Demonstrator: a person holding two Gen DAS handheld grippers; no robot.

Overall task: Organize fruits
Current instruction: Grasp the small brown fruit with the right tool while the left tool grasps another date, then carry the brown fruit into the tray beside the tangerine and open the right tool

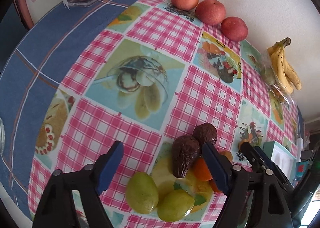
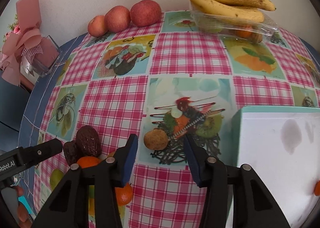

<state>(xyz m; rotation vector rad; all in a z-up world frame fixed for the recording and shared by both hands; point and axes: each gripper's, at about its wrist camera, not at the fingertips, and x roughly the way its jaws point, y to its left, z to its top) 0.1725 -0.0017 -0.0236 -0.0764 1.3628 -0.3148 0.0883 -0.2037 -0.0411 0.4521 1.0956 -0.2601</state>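
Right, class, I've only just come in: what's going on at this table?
A person holds two black grippers with blue pads, sorting fruit. The left gripper hangs open over two dark brown avocados and two green fruits. The right gripper is open near a small round brown fruit. Neither holds anything.

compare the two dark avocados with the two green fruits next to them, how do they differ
The avocados are dark brown with bumpy, wrinkled skin; the green fruits are pale yellow-green, smooth and glossy. The avocados taper to a pear-like point, while the green fruits are rounder. The avocados lie farther from the left gripper's camera, the green fruits nearer. Both pairs rest touching on the tablecloth.
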